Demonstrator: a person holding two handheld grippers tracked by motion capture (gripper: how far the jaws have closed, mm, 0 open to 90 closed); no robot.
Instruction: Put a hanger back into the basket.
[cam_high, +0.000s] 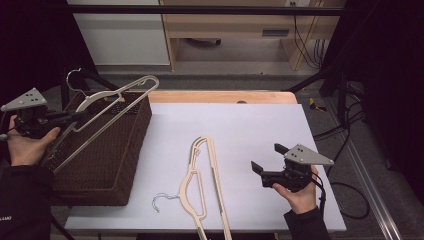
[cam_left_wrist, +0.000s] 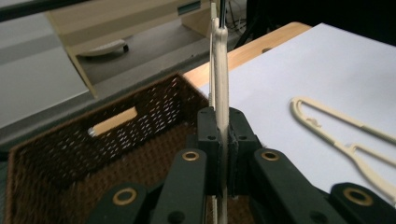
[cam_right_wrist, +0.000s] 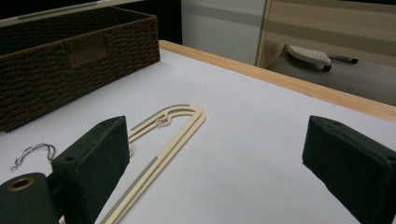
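While a white sheet covers the table, you hold one cream hanger above the brown wicker basket at its left edge.

Your left gripper has its jaws pressed together on that hanger's thin bar, seen edge-on between them in the left gripper view, with the metal hook pointing up and away. A second cream hanger lies flat on the sheet near the front edge, just right of the basket, its wire hook toward you. Your right gripper hovers just right of that hanger, jaws spread wide and holding nothing.
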